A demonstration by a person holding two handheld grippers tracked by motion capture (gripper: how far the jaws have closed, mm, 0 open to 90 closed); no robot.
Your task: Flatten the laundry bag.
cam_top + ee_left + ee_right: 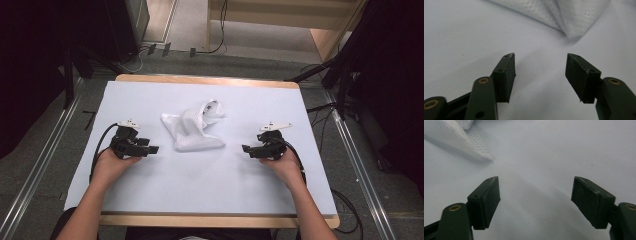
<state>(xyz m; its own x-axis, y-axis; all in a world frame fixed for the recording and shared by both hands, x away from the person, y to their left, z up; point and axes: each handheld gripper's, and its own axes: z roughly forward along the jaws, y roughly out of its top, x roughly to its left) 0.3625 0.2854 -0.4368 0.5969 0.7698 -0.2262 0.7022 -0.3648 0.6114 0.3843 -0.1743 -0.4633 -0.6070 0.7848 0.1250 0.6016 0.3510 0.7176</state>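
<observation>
White mesh cloth (192, 127) lies crumpled mid-tabletop (200, 185), just past centre toward 12 o'clock. Left claw (150, 148) sits at its 8 o'clock, jaws apart, nothing between them (cloth corner just ahead in the left gripper view). Right claw (246, 148) at the cloth's 4 o'clock, jaws apart too, empty, resting low near the tabletop.

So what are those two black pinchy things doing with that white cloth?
A person holds a gripper in each hand over a white-covered table. A crumpled white mesh cloth lies in the middle, between them. The left gripper and the right gripper both point toward it with jaws open and empty. Neither touches the cloth yet.
</observation>
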